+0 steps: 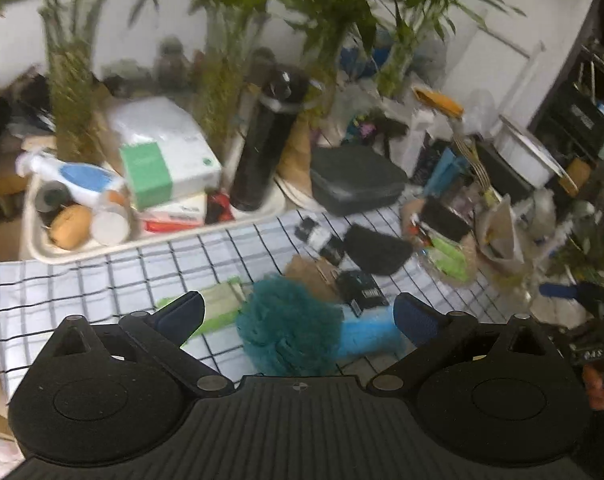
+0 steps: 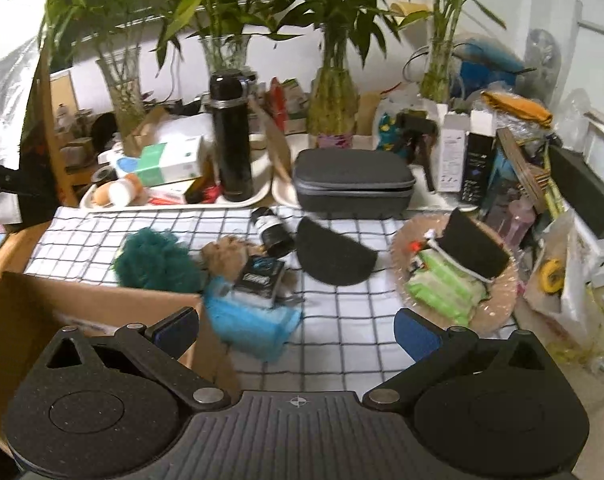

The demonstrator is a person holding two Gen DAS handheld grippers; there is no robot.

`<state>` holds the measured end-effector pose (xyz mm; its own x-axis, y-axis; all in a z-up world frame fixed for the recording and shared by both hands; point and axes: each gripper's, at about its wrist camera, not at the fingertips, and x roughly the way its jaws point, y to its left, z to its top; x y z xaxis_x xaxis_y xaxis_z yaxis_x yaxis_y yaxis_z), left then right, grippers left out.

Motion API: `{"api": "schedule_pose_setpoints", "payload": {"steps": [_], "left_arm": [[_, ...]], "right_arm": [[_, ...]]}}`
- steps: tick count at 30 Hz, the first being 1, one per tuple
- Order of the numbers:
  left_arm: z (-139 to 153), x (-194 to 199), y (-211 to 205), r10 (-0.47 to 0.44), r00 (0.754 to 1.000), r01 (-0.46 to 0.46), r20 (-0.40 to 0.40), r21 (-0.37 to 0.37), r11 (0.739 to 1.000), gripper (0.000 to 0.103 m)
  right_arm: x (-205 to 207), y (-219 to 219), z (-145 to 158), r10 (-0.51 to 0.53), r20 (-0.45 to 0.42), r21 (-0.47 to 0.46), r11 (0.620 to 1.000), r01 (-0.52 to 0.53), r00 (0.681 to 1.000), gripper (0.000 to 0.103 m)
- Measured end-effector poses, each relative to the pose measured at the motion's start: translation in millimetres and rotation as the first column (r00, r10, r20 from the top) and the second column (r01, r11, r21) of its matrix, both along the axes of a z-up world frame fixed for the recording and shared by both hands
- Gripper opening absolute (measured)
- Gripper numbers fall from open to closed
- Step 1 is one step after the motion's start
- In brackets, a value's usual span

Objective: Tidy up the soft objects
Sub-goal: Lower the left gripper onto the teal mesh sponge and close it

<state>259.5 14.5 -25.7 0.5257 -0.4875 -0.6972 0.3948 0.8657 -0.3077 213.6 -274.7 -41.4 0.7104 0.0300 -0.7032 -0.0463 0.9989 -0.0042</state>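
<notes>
Above the checked cloth [image 2: 341, 320], both tools [image 1: 298, 316] [image 2: 296, 330] gape wide, empty, near the teal pouf [image 1: 288, 328].

The mesh pouf [image 2: 156, 260] lies left of the cloth [image 2: 254, 326], behind the cardboard box [image 2: 42, 312].

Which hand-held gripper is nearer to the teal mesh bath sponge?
Left. The left hand-held gripper hangs open right over the teal mesh bath sponge; the right hand-held gripper is open farther back, sponge off to its left.
</notes>
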Motion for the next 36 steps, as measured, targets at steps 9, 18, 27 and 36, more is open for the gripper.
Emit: {"api": "schedule_pose_setpoints", "payload": {"steps": [9, 18, 27, 36], "left_arm": [[-50.3, 48.6, -1.4, -0.084, 0.988, 0.087, -0.126, 0.017, 0.996, 0.103], [-93.7, 81.6, -9.1, -0.206, 0.947, 0.19, -0.247, -0.088, 0.978, 0.102], [-120.7, 105.8, -24.1, -0.285, 0.895, 0.273, -0.343, -0.084, 0.958, 0.103], [-142.7, 113.7, -36.8, -0.296, 0.9, 0.271, -0.319, -0.123, 0.955, 0.074]], "right_arm": [[17.7, 1.8, -9.1, 0.042, -0.002, 0.026, 0.999, -0.042, 0.999, 0.103], [32.1, -8.4, -22.5, 0.069, -0.048, 0.109, 0.992, -0.063, 0.997, 0.103], [42.1, -22.3, -36.2, 0.031, -0.06, 0.168, 0.986, -0.021, 0.998, 0.103], [47.2, -28.8, -46.3, 0.019, -0.083, 0.204, 0.979, -0.002, 0.996, 0.103]]}}
